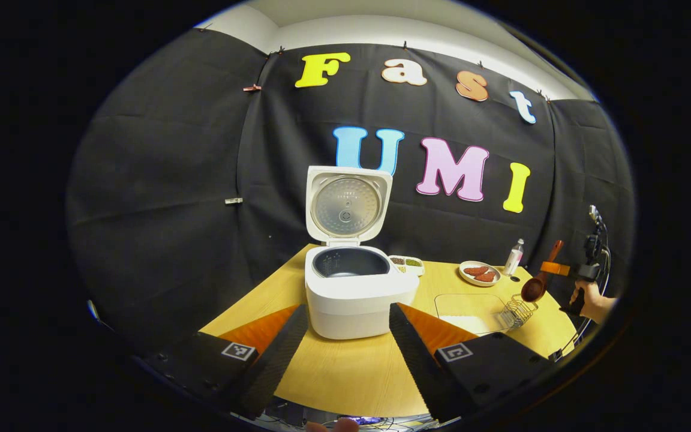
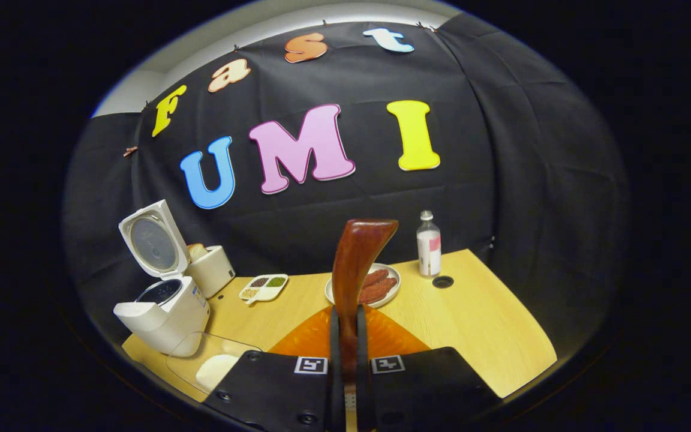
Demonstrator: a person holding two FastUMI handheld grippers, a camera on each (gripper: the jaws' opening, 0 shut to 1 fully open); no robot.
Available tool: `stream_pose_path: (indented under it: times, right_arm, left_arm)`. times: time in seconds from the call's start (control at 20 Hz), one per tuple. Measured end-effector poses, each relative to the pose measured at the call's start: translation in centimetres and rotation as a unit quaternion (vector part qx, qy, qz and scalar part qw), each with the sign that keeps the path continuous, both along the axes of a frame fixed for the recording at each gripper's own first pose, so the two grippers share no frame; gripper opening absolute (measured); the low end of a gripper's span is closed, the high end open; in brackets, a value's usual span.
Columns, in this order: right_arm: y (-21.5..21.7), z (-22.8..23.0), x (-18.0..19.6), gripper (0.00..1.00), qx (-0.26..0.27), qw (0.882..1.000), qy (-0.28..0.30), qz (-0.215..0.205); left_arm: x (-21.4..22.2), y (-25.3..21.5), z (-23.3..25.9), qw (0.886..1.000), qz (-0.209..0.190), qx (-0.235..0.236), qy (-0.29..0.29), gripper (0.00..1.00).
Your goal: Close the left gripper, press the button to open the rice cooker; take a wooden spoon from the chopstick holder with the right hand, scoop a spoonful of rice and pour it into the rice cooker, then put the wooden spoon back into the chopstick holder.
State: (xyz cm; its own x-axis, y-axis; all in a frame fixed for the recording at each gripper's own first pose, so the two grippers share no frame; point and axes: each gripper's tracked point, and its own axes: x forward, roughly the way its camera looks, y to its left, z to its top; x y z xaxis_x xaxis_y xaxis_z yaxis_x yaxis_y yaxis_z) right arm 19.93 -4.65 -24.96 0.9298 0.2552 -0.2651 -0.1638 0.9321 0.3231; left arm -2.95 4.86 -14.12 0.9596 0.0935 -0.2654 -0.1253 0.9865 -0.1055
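Dark reddish wood: the wooden spoon (image 2: 354, 264) is pinched by its handle between the right gripper (image 2: 345, 336) fingers, jaws nearly together on it, handle end rising upright ahead of the camera. In the left gripper view the same spoon (image 1: 538, 277) hangs slantwise, bowl low, handle up and away, just above the wire chopstick holder (image 1: 518, 311). Bowl looks dry, no grains I can make out.

Left gripper (image 1: 346, 327) wide open, holding nothing, parked before the rice cooker (image 1: 357, 288); lid (image 1: 346, 205) stands up, pot bare. Button step judged done.

Key relation: clear rice tray (image 1: 471, 312) lies beside the holder, between it and the cooker. In the right gripper view the tray (image 2: 213, 360) is low-left, cooker (image 2: 162, 312) beyond it. So scoop wants a short drop toward the cooker side, then a carry further that way. Right hand (image 1: 591, 300) is the nearer 1 by far.

Surface: pale wood tabletop (image 2: 477, 324), w/ 1 plate (image 2: 364, 287), 1 bottle (image 2: 428, 243), 1 divided dish (image 2: 264, 287). Black cloth wall behind.
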Motion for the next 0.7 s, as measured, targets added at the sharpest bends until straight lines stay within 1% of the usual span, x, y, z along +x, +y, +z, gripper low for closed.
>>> stream_pose_path:
  times: [0.15, 0.25, 0.35, 0.4, 0.45, 0.55, 0.65, 0.7]
  right_arm:
    - [2.7, 5.0, -0.9, 0.12, 0.009, 0.999, -0.04, 0.018]
    - [5.6, 7.3, -1.9, 0.12, 0.005, 0.997, -0.06, 0.042]
    - [9.4, 8.2, -3.1, 0.12, -0.015, 0.994, -0.076, 0.079]
    - [11.2, 8.0, -3.6, 0.12, -0.026, 0.992, -0.079, 0.094]
    - [12.6, 7.4, -3.8, 0.12, -0.034, 0.992, -0.076, 0.099]
    - [14.8, 4.9, -4.1, 0.12, -0.049, 0.993, -0.05, 0.096]
    - [16.8, 3.1, -4.4, 0.12, -0.072, 0.992, -0.037, 0.097]
    - [17.8, 1.7, -4.7, 0.12, -0.092, 0.99, -0.031, 0.106]
  left_arm:
    - [-0.3, 0.5, 0.1, 1.0, -0.002, 0.007, -0.005, 0.95]
    - [-0.6, 0.9, 0.3, 1.0, -0.004, 0.009, -0.01, 0.95]
    - [-1.0, 1.3, 0.3, 1.0, -0.005, 0.01, -0.011, 0.95]
    - [-1.1, 1.7, 0.2, 1.0, -0.003, 0.01, -0.011, 0.95]
    - [-1.3, 2.0, 0.1, 1.0, -0.002, 0.008, -0.012, 0.95]
    - [-1.9, 2.3, -0.2, 1.0, -0.003, 0.009, -0.011, 0.95]
    - [-2.3, 3.3, -0.3, 1.0, -0.003, 0.028, -0.013, 0.94]
    - [-2.4, 3.6, -0.2, 0.999, -0.003, 0.032, -0.014, 0.95]
